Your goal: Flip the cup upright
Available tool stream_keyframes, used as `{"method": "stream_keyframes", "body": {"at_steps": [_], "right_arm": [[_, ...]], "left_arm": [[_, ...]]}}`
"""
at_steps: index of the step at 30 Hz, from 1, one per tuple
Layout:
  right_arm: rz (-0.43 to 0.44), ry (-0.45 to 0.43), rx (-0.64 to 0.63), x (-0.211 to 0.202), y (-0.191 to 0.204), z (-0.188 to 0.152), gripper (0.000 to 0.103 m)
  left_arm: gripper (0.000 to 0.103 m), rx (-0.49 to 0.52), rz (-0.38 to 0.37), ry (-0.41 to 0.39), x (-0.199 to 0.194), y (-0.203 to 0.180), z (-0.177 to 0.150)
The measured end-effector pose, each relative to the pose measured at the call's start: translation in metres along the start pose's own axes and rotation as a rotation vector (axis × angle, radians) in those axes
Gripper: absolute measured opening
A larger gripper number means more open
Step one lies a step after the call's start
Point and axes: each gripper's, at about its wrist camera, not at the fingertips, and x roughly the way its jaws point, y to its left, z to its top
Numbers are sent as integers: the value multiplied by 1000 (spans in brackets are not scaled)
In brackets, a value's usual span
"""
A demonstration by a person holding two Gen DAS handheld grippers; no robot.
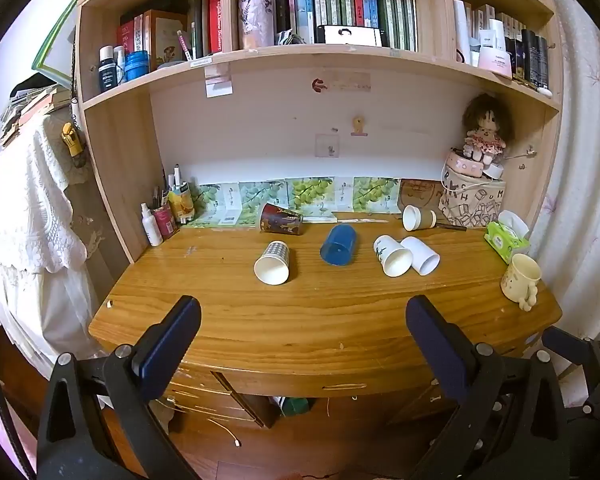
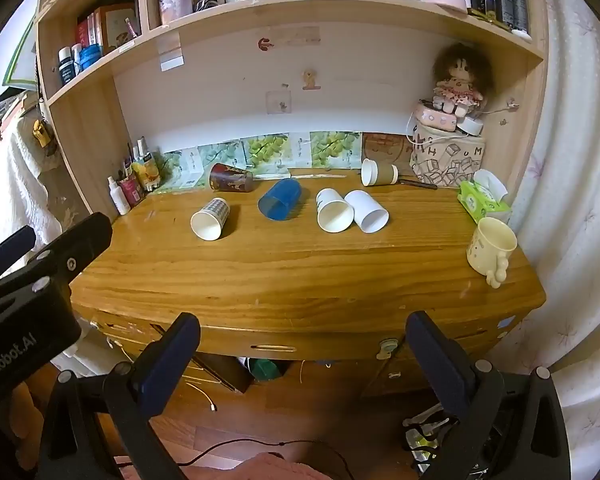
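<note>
A wooden desk point(image 1: 300, 320) under bookshelves is being faced by the left gripper point(image 1: 302, 318) and right gripper point(image 2: 302, 334), both held back with jaws spread and empty. Farther in, several cups are lying tipped; the nearest, a checked paper cup point(image 1: 273, 261), is resting left of centre, its long axis running front to back with the mouth pointing toward the grippers. It is probably best pinched across its side wall and rotated base-down.

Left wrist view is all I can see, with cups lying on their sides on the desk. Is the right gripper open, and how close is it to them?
Observer: The right gripper is open, with its jaws wide apart and nothing between them.
Operator: Where is it relative to the desk?
Observer: It hangs in front of the desk, off the front edge, well short of the blue cup lying on its side.
Operator: Is there anything underneath it?
Observer: A black cable lies on the floor below it.
</note>
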Motion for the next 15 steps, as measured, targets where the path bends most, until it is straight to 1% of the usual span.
{"method": "stream_keyframes", "body": {"at_steps": [4, 8, 12, 15], "right_arm": [[3, 3, 4, 0, 0, 1, 103], [10, 5, 4, 0, 0, 1, 103], [5, 9, 1, 2, 6, -3, 103], [0, 16, -3, 1, 13, -6, 103]], "left_arm": [[102, 3, 1, 5, 0, 0, 0], [102, -7, -2, 4, -4, 10, -7], [102, -7, 0, 40, 3, 11, -5], [102, -4, 2, 44, 4, 15, -6]]}}
